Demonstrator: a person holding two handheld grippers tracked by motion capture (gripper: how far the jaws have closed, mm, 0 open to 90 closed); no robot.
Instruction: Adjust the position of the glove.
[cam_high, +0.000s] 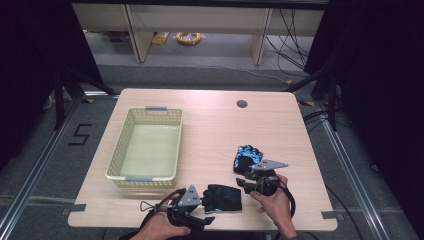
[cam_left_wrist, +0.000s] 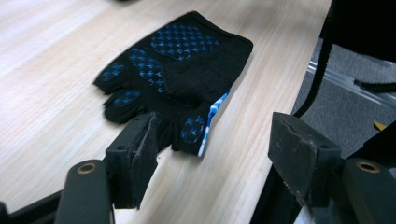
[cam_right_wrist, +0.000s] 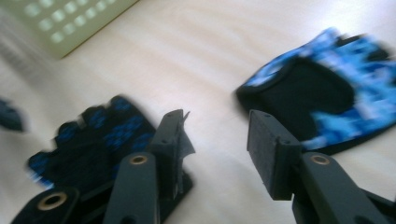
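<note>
In the high view, the left gripper is at the near edge of the table, held by the person's left hand. Its jaws stand apart and hold nothing. Just in front of its jaws lies a black glove, palm side up, flat on the table. The right gripper is held by the right hand, a little farther from the person than the left one. Its jaws are also apart. A blue patterned glove lies just beyond this gripper, partly under its grey plate. Well away to the far left of both grippers stands a pale green basket.

In the left gripper view, the two black jaws are wide apart with bare table between them. The black glove with blue dotted pads lies just ahead; the left jaw covers the edge of its fingers, but I cannot tell if it touches.

In the right gripper view, which is blurred, the jaws are apart and empty. The blue patterned glove lies ahead of the right jaw, and the black glove lies beside and behind the left jaw. A corner of the basket is far ahead at the left.
</note>
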